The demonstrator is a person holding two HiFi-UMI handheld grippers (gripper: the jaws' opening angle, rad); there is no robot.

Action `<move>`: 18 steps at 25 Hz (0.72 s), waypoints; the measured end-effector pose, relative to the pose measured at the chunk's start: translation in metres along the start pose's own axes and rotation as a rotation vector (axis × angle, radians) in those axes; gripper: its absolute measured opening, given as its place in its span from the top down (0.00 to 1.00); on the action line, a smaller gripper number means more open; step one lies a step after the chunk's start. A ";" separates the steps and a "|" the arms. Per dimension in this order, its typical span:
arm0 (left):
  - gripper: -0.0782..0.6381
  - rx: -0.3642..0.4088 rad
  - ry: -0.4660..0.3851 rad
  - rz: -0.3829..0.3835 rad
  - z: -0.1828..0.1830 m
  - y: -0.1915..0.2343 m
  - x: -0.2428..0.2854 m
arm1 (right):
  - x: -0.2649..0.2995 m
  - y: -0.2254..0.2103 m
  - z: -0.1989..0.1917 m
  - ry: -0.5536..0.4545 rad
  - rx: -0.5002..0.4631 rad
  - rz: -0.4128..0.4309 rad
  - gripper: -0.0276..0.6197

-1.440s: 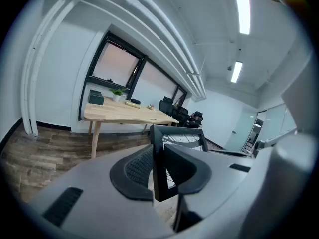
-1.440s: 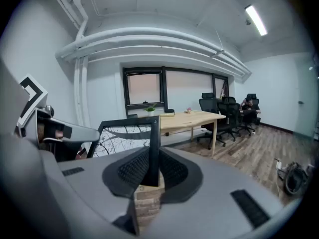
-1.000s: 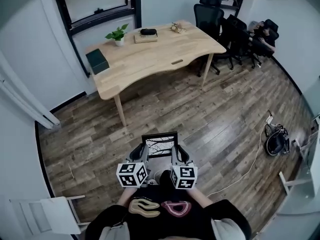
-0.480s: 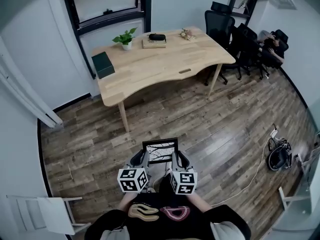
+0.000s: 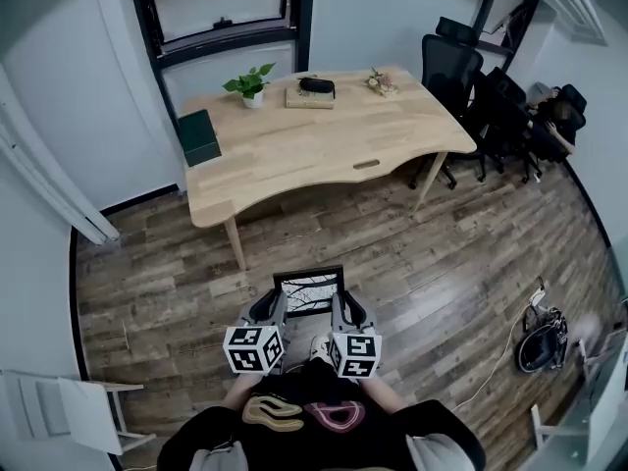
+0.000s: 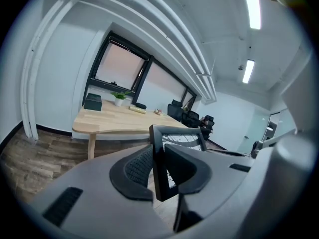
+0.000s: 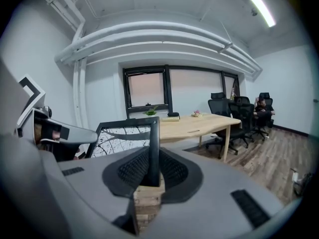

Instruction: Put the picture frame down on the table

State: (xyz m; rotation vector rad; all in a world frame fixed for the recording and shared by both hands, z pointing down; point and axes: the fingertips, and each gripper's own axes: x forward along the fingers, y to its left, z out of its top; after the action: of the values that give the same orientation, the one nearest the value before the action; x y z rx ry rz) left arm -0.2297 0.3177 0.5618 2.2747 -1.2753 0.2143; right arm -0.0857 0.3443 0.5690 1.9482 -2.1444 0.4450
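Head view: left claw, right claw clamp picture frame; wood floor lies before table bearing plant.

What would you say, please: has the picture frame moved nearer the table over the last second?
Yes. In the head view the picture frame has come closer to the table and its front edge.

The light wooden desk stands on a plank floor. A dark green box sits at its left end. A potted plant, a flat board carrying a dark object, and a small posy line its far edge.
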 end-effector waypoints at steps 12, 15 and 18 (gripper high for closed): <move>0.78 -0.016 -0.038 0.073 0.029 -0.034 0.104 | 0.074 -0.089 0.034 -0.007 -0.013 0.079 0.85; 0.78 -0.010 -0.029 0.073 0.032 -0.042 0.122 | 0.083 -0.105 0.036 0.000 -0.011 0.082 0.85; 0.78 0.005 -0.022 0.066 0.038 -0.048 0.137 | 0.090 -0.118 0.040 0.000 0.001 0.078 0.85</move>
State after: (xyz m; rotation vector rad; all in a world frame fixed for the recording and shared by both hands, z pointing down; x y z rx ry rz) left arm -0.1192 0.2161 0.5637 2.2469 -1.3634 0.2169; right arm 0.0239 0.2364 0.5734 1.8700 -2.2262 0.4597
